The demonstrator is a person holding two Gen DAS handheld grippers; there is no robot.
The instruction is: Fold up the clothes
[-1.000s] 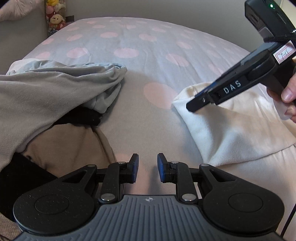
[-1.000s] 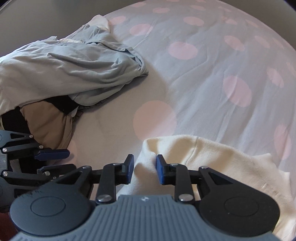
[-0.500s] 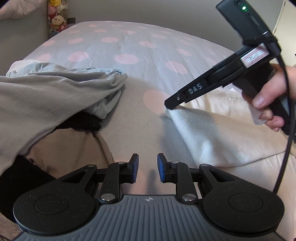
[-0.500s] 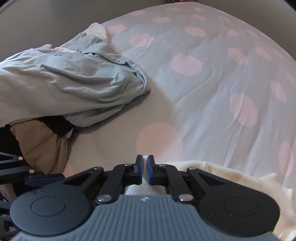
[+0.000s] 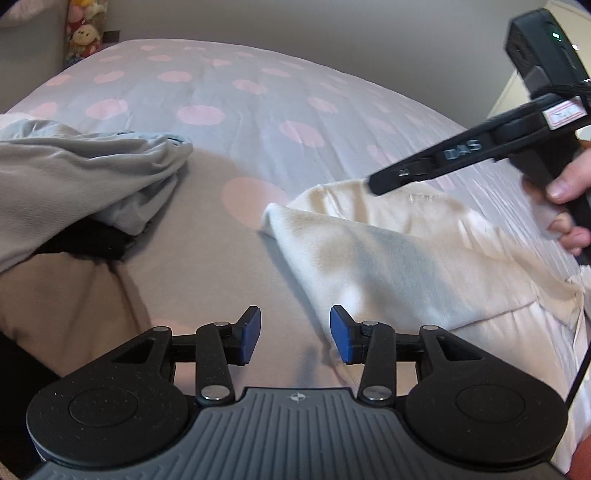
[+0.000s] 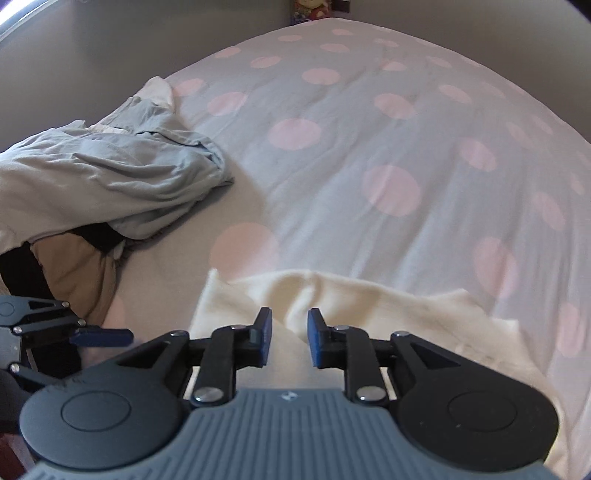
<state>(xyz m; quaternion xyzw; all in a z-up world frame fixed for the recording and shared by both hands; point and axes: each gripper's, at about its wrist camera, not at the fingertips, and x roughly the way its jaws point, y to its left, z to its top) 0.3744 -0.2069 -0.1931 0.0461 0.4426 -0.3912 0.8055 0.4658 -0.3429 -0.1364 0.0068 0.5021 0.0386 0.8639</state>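
Observation:
A cream garment [image 5: 388, 258] lies spread on the spotted bedcover [image 5: 258, 110]. My left gripper [image 5: 295, 338] hovers low at its left edge. Its jaws are opening, with only bedcover between them and the cloth edge beside the right pad. My right gripper [image 5: 373, 184], held by a hand [image 5: 565, 188], hangs over the garment's far edge. In the right wrist view the right gripper [image 6: 290, 339] is opening above a ridge of the cream garment [image 6: 351, 299], and its pads do not press the cloth. The left gripper's blue fingertip [image 6: 103, 336] shows at the left.
A heap of clothes lies to the left: a grey garment [image 5: 74, 184] [image 6: 110, 184] over a black one [image 5: 85, 243] and a tan one [image 5: 62, 295]. Plush toys [image 5: 83, 33] stand by the wall beyond the bed. A cable [image 5: 580, 373] hangs at the right.
The right gripper shut on the cream garment's edge, dragged it left, then opened and drew back to the right. The left gripper's jaws spread wider.

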